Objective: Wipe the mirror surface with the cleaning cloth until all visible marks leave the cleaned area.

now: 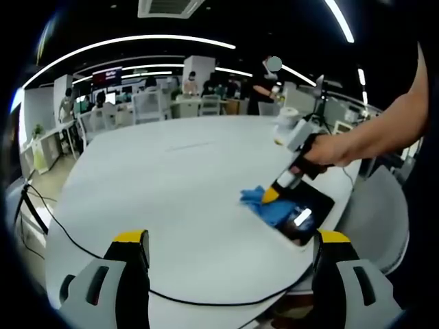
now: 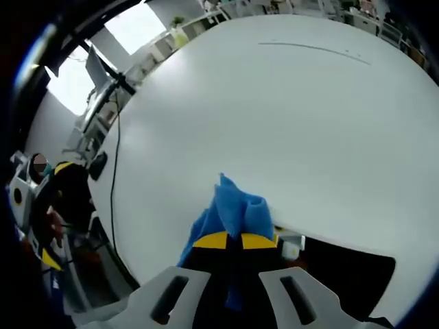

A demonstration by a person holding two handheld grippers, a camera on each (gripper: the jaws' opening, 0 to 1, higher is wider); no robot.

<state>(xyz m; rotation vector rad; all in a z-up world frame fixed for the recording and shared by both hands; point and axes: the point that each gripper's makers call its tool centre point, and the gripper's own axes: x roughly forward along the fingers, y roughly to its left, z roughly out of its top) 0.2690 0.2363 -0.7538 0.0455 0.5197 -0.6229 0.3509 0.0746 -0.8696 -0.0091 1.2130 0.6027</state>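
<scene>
- The mirror (image 1: 306, 211) lies flat near the table's edge, right of centre in the left gripper view; its dark surface reflects a bright patch of ceiling light. In the right gripper view it is the dark slab (image 2: 343, 274) at the lower right of the frame.
- The blue cleaning cloth (image 1: 266, 205) sits bunched over the mirror's left end, partly on the mirror and partly on the table. In the right gripper view it rises as a crumpled blue peak (image 2: 233, 209) just above the yellow tips.
- The right gripper (image 1: 272, 194) comes in from the right of the left gripper view, held by a person's hand (image 1: 329, 149), and its yellow tip presses into the cloth. In the right gripper view its fingers (image 2: 212, 240) are drawn nearly together and pinch the cloth between them.
- The left gripper (image 1: 230, 240) hovers at the bottom of the left gripper view, its fingers (image 1: 130, 238) spread wide with nothing between them, well apart from the mirror.
- The white table (image 1: 178, 185) is round and broad; a black cable (image 1: 82, 243) trails across its lower left part.
- Behind the table, at the top of the left gripper view, stand office desks and chairs (image 1: 151, 106) under long ceiling lights.
</scene>
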